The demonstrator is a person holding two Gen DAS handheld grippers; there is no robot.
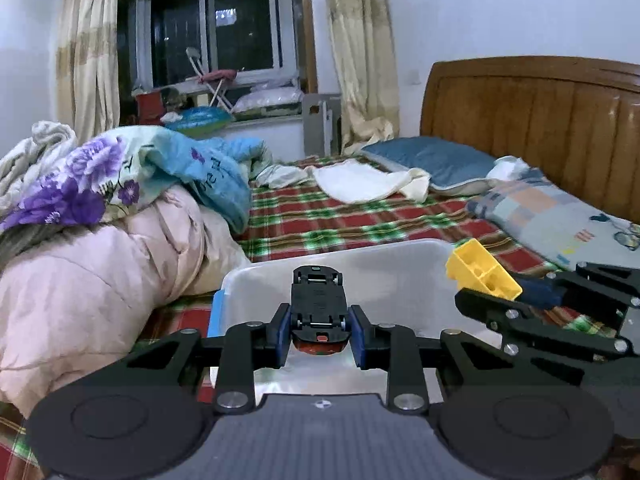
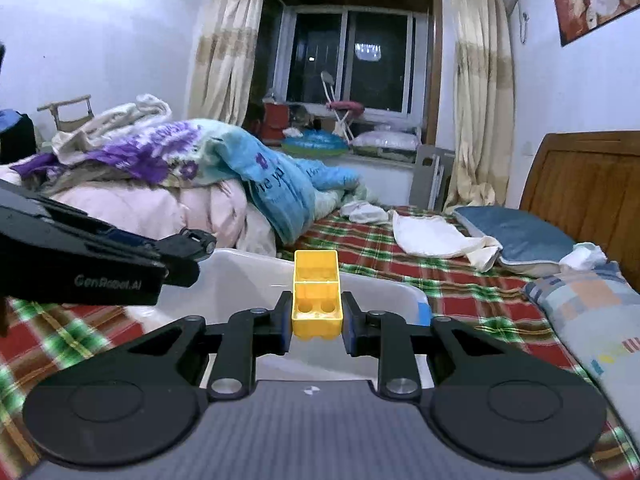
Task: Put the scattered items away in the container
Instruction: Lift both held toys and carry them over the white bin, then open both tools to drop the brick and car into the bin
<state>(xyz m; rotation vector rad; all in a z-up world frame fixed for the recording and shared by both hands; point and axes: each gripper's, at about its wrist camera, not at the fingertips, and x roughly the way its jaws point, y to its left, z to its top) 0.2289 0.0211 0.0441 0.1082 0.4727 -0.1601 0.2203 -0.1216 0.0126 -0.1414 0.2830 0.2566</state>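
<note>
Left wrist view: left gripper [image 1: 319, 330] is clamped on an upturned toy car [image 1: 319, 304], underside and wheels showing, held over the translucent white container [image 1: 384, 276] resting on the plaid bed [image 1: 320, 216]. Right wrist view: right gripper [image 2: 316, 320] is clamped on a yellow building block [image 2: 317, 296], hollow side up, held above the same container's near rim.

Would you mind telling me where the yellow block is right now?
The yellow block is clamped in the right gripper, centred in the right wrist view, held above the near rim of the white container on the plaid bed.
</note>
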